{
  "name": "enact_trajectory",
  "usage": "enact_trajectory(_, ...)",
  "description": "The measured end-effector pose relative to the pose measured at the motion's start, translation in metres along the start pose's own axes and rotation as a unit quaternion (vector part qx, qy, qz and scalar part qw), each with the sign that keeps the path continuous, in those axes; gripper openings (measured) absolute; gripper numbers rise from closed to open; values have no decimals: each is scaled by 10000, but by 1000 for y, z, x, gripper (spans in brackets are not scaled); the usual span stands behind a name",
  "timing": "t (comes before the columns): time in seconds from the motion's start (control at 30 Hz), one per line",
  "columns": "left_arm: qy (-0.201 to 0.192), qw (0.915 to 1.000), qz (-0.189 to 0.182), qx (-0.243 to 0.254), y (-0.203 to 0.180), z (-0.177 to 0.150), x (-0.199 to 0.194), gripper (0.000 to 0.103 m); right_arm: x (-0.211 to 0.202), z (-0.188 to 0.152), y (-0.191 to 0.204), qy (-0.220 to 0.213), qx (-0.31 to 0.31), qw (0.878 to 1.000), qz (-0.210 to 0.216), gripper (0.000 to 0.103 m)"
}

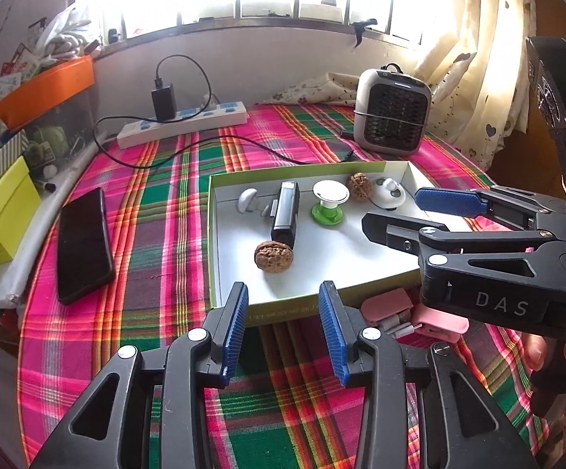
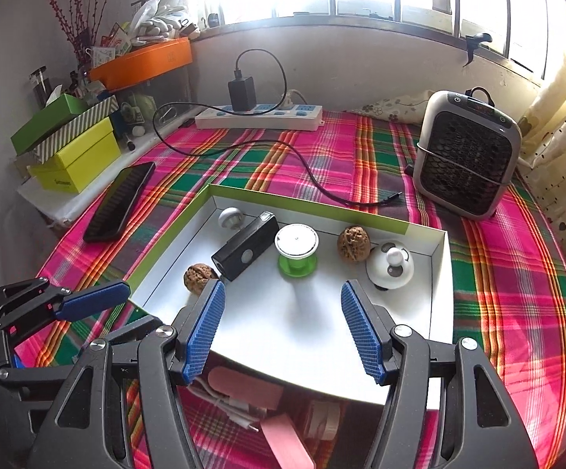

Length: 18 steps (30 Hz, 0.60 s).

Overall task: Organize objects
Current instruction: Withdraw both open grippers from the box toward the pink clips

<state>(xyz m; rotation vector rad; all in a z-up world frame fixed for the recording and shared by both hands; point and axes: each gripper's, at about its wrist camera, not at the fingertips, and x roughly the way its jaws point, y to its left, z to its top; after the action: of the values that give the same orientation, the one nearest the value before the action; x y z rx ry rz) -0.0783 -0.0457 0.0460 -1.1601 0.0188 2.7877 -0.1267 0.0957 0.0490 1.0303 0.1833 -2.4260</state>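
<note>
Tray (image 2: 437, 273): two walnuts (image 2: 353, 244) | one green spool (image 2: 297, 249) | both claws, left claw (image 1: 284, 330) and right claw (image 2: 283, 330), spread, seemingly empty.

Two walnuts (image 2: 353, 244) (image 2: 198, 276), one phone (image 2: 120, 201), one tray (image 2: 189, 217)

you see matt white card lining the tray (image 2: 437, 273) on woven plaid cloth (image 2: 322, 156). at its 9 o'clock, the phone (image 2: 120, 203) looks glossy; the walnuts (image 2: 353, 243) are rough.

cloth (image 2: 498, 273): pink-green plaid; box (image 2: 322, 336): white, green rim; spool (image 2: 296, 252): green-white; phone (image 2: 120, 203): black
</note>
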Motion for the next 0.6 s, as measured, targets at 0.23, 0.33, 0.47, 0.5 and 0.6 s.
enact_trajectory(0.23, -40, 9999, -87, -103, 3, -16, -10, 36, -14, -22, -4, -38, 104, 9999, -107, 63)
enact_trajectory(0.33, -42, 9998, -141, -156, 3, -24, -13, 36, -21, -29, -7, -82, 137, 9998, -123, 63)
enact_trajectory(0.47, -45, 9996, -228, -152, 1, -32, -15, 36, -28, -41, -9, -111, 163, 9997, -175, 63)
enact_trajectory(0.5, -34, 9995, -272, -146, 0, -34, -15, 36, -29, -45, -9, -104, 154, 9996, -216, 63)
enact_trajectory(0.6, 9, 9992, -355, -161, -1, -40, -15, 36, -31, -54, -10, -68, 137, 9995, -268, 63)
